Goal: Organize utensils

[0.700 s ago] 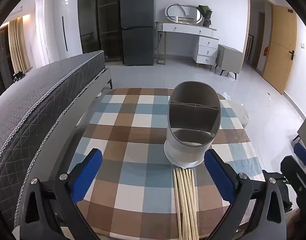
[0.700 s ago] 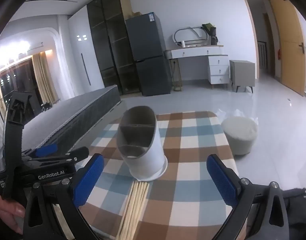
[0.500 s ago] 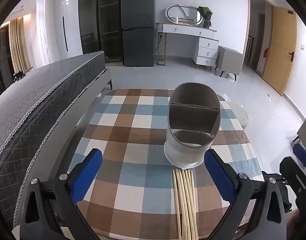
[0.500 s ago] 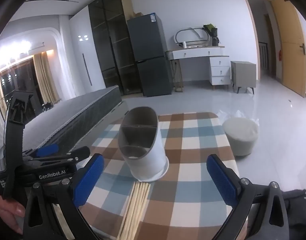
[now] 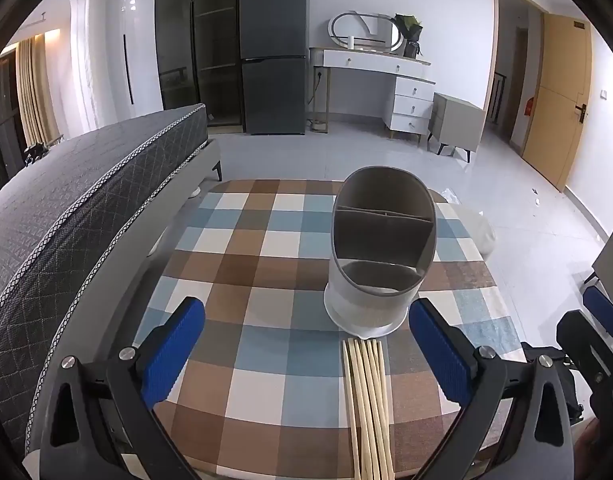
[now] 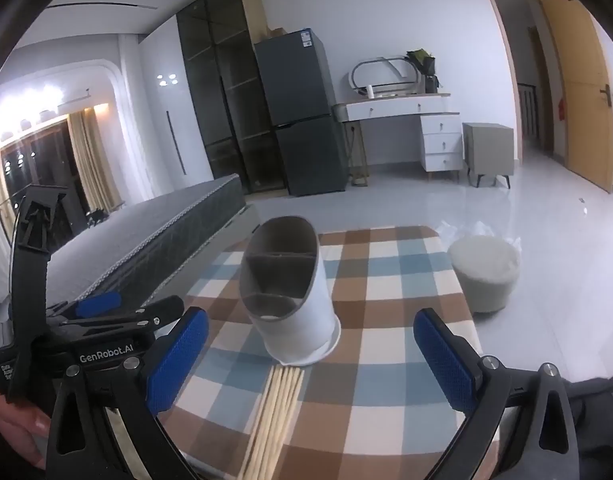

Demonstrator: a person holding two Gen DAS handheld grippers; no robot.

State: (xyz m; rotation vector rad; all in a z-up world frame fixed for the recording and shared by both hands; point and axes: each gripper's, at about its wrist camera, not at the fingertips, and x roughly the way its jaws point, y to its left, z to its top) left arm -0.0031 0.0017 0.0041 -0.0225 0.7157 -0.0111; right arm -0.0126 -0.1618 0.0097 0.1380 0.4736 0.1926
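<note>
A grey and white utensil holder [image 5: 376, 260] with inner dividers stands upright on the checked tablecloth [image 5: 266, 312]; it also shows in the right wrist view [image 6: 294, 300]. Several wooden chopsticks [image 5: 368, 404] lie side by side just in front of its base, also seen in the right wrist view [image 6: 274, 416]. My left gripper [image 5: 306, 344] is open and empty, hovering above the near part of the table. My right gripper [image 6: 310, 356] is open and empty, above the chopsticks. The left gripper's body [image 6: 66, 340] shows at the left of the right wrist view.
A dark quilted bed [image 5: 74, 200] runs along the table's left side. A round pale stool [image 6: 484, 276] stands on the floor right of the table. A fridge [image 5: 274, 52] and a white dresser [image 5: 386, 80] stand at the far wall.
Both views have shifted slightly; the right gripper's view tilts a little higher. The holder and chopsticks have not moved.
</note>
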